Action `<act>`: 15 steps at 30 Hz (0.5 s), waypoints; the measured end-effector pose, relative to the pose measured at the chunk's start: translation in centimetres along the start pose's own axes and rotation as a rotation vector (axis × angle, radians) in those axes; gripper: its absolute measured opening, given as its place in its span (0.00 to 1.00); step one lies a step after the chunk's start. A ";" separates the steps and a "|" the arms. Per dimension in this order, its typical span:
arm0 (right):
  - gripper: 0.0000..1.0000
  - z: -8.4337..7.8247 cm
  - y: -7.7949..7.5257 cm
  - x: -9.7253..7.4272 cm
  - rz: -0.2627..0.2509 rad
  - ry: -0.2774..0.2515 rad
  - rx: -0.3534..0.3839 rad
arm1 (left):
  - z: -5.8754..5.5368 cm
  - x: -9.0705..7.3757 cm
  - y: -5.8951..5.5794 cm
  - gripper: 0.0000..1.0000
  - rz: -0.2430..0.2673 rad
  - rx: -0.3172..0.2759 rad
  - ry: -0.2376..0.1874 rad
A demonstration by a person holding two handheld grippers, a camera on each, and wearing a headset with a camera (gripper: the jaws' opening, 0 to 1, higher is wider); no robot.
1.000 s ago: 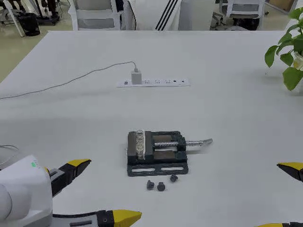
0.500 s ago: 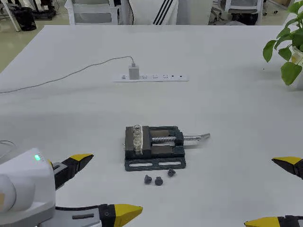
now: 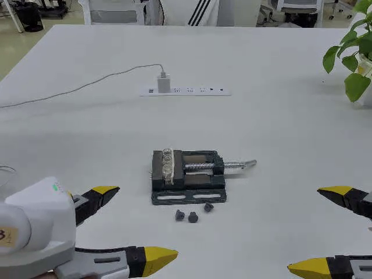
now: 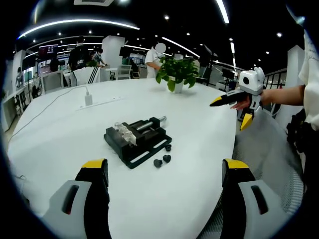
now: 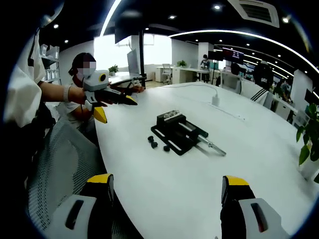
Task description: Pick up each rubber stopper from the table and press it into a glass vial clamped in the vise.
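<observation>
The left gripper (image 3: 145, 222) hangs over the worktop's (image 3: 279, 133) near edge, jaws spread wide with nothing between them. The right gripper (image 3: 308, 228) is equally released and is partly cut off at the edge of the head view. The black vise (image 3: 189, 177) sits a little in from the near edge and clamps a row of clear glass vials (image 3: 168, 165); their number and mouths are too small to make out. Three dark rubber stoppers (image 3: 193, 217) lie loose between the vise and the near edge. A power strip (image 3: 192, 91) lies toward the far edge.
</observation>
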State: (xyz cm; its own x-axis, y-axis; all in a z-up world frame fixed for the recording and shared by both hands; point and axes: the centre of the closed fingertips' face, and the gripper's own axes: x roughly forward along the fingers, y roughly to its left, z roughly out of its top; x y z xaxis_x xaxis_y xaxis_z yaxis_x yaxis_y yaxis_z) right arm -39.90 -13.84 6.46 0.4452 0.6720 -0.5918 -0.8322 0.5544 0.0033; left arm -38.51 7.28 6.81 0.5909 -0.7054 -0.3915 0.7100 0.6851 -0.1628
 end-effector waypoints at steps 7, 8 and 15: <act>0.85 1.2 0.7 1.6 0.051 0.021 -0.042 | -0.4 0.0 -0.6 0.93 -0.006 -0.006 0.003; 0.84 1.4 0.8 1.9 0.060 0.026 -0.050 | -0.5 0.0 -0.8 0.93 -0.007 -0.005 0.004; 0.76 2.3 1.4 3.6 0.128 0.043 -0.068 | -0.8 0.0 -1.1 0.93 -0.011 -0.002 0.007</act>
State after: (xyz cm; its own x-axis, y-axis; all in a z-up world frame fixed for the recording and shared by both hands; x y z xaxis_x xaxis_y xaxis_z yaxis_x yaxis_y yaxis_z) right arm -38.69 -9.51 6.17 0.3206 0.7123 -0.6243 -0.9025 0.4298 0.0269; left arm -39.55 6.70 6.29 0.5804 -0.7115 -0.3961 0.7157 0.6777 -0.1687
